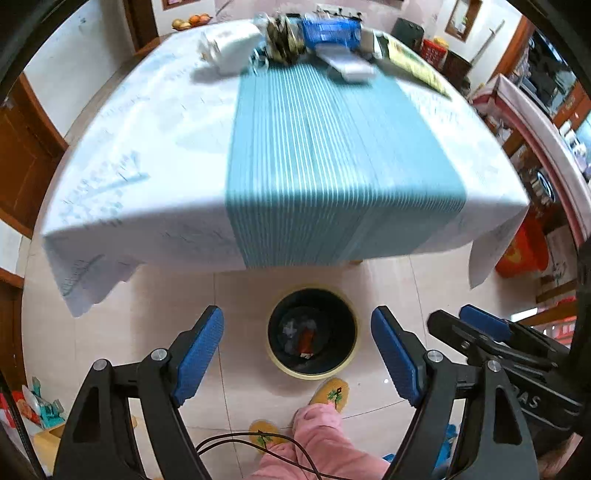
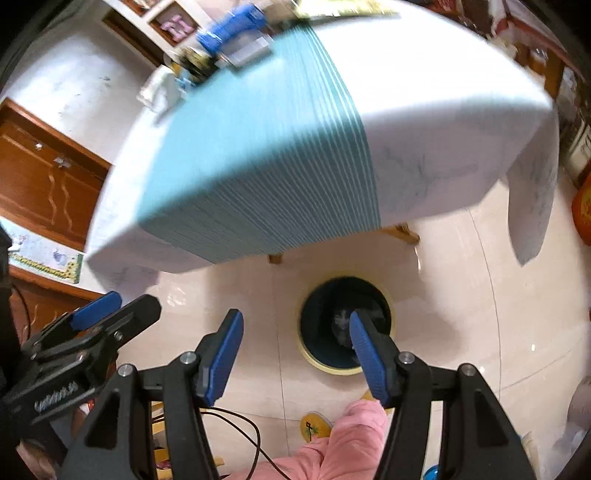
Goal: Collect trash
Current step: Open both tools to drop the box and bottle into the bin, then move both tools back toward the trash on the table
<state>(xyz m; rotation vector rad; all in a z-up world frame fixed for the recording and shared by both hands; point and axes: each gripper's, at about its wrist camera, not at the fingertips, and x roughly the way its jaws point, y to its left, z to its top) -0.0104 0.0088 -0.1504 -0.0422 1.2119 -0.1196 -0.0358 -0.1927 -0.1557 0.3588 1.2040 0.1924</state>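
My left gripper [image 1: 297, 354] hangs open and holds nothing, high above a dark bin with a yellow rim [image 1: 312, 332] on the floor tiles. Some trash [image 1: 304, 334] lies at the bottom of the bin. My right gripper [image 2: 297, 354] is also open and holds nothing; its right finger overlaps the bin [image 2: 345, 326] in the right wrist view. The two grippers are side by side: the right gripper [image 1: 454, 317] shows beside the left one. More trash sits at the table's far end: a white crumpled bag [image 1: 232, 46], a dark crumpled wrapper [image 1: 282, 38], a blue box [image 1: 330, 31] and a white flat box [image 1: 349, 66].
A table with a white cloth [image 1: 122, 155] and a teal striped runner [image 1: 332, 158] stands just beyond the bin. A person's pink trouser leg [image 1: 321, 439] and yellow slippers [image 1: 330, 393] are next to the bin. Wooden cabinets [image 2: 40, 184] line the left wall, and cluttered shelves the right.
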